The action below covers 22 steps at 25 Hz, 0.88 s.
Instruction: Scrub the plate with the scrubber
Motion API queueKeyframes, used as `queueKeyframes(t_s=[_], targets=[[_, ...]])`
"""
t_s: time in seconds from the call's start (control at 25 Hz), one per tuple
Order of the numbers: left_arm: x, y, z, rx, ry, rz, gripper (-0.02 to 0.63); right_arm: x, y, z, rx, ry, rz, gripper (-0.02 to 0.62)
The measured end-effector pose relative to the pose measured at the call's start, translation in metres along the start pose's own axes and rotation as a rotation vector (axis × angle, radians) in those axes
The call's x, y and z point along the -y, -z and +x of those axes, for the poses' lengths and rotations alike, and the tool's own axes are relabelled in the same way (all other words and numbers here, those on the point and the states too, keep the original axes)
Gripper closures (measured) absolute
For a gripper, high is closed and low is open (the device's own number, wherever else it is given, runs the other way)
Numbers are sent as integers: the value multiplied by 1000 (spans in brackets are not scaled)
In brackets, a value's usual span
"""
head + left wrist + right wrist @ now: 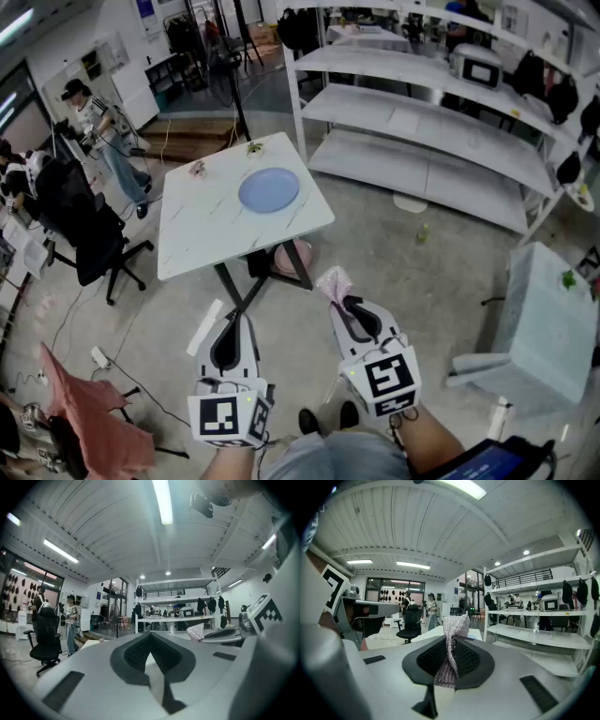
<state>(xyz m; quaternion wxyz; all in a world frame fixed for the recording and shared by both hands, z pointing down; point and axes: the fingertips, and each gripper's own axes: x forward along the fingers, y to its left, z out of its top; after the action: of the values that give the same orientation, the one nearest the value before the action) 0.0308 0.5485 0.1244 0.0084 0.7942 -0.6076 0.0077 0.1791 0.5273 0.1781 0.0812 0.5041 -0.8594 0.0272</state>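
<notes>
On the white table (202,225) ahead lies the blue plate (269,189), well apart from both grippers. The right gripper (351,307) has its jaws clamped on the silvery-pink scrubber (335,283); the left gripper (233,325) has its jaws together, holding nothing.

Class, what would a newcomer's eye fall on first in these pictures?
The silvery-pink mesh scrubber pinched in the right gripper, held in front of the person. Beyond it, a pale blue plate lies on the far half of the white table. The left gripper is shut, empty.
</notes>
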Motion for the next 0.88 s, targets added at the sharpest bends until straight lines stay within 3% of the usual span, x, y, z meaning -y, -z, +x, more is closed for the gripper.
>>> queueKeyframes(t_s=[0.6, 0.88], targets=[[8, 24, 25, -69, -63, 7, 600, 63, 18, 6, 1, 21, 71, 526], [-19, 40, 46, -86, -101, -13, 600, 68, 24, 50, -23, -12, 77, 525]])
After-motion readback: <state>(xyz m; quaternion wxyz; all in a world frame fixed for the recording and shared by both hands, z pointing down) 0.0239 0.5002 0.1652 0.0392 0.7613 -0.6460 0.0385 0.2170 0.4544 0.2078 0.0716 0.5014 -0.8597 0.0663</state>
